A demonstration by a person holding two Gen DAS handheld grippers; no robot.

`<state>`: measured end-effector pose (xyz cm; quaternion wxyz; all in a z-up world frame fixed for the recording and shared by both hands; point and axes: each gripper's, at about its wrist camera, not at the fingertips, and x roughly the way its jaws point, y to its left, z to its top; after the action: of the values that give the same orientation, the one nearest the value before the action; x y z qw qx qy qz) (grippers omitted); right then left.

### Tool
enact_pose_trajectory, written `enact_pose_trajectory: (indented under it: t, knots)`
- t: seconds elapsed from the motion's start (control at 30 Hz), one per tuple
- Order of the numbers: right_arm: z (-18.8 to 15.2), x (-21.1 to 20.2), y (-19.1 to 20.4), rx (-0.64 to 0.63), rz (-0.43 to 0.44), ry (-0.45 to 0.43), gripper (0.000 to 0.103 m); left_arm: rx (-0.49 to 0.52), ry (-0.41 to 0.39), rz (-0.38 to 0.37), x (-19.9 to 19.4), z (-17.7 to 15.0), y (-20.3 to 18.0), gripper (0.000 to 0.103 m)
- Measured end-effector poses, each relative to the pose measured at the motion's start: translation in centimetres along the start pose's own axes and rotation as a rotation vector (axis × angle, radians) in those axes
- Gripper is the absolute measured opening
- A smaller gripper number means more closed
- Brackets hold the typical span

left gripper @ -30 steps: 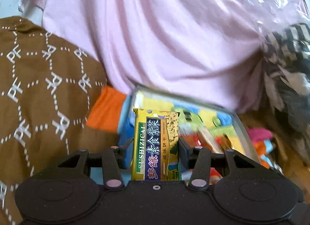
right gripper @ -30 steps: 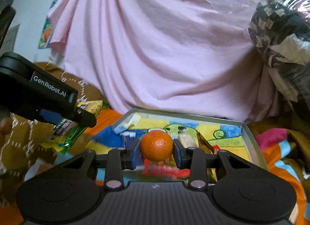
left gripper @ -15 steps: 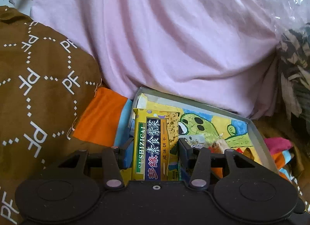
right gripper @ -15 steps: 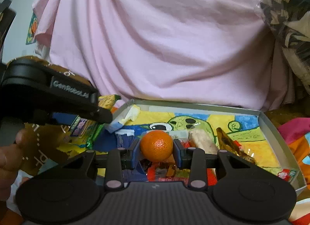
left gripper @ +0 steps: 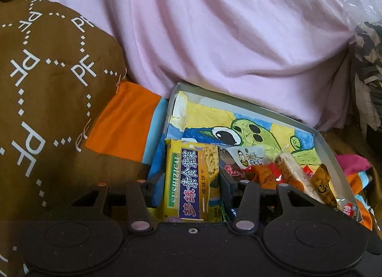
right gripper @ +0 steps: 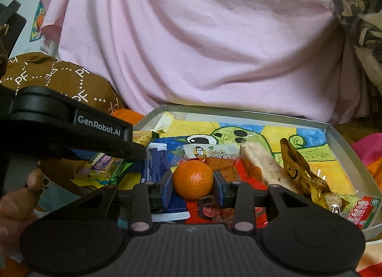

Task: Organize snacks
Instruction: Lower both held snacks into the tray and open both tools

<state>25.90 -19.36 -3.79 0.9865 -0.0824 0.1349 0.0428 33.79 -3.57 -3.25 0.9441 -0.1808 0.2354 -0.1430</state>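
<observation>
My left gripper [left gripper: 191, 181] is shut on a yellow cracker pack [left gripper: 192, 179] and holds it over the left end of a shallow grey tray [left gripper: 324, 143] lined with a cartoon drawing. My right gripper [right gripper: 193, 185] is shut on a small orange mandarin [right gripper: 193, 179] above the tray's [right gripper: 346, 148] front middle. Several wrapped snacks lie in the tray: a white packet with a face [right gripper: 210, 151], a pale bar [right gripper: 257, 160], a gold wrapper [right gripper: 296, 164]. The left gripper's body [right gripper: 71, 131] with the cracker pack [right gripper: 102, 164] shows at left in the right wrist view.
A pink sheet [right gripper: 203, 50] hangs behind the tray. A brown patterned cushion [left gripper: 43, 100] lies left of it, with orange cloth [left gripper: 121, 119] between. A dark patterned bag [right gripper: 358, 9] sits at the upper right. Colourful bedding [left gripper: 358, 172] lies right of the tray.
Both grippers moved forward toward the tray, which now looks larger and closer. The left gripper with the cracker pack came over the tray's left end. Both grips are unchanged.
</observation>
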Motion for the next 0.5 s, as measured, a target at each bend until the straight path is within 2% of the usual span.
enact_pose_trajectory:
  t: [0.2, 0.37, 0.5]
  knots:
    - [0.1, 0.0, -0.3, 0.016, -0.015, -0.002, 0.056, -0.036, -0.005, -0.013, -0.2, 0.1, 0.3, 0.051]
    - [0.1, -0.3, -0.6, 0.034, -0.023, -0.009, 0.073, -0.06, -0.017, -0.019, -1.1, 0.4, 0.1, 0.06]
    - [0.4, -1.1, -1.0, 0.054, -0.027, -0.02, 0.082, -0.054, -0.049, -0.005, -2.6, 1.0, -0.4, 0.066]
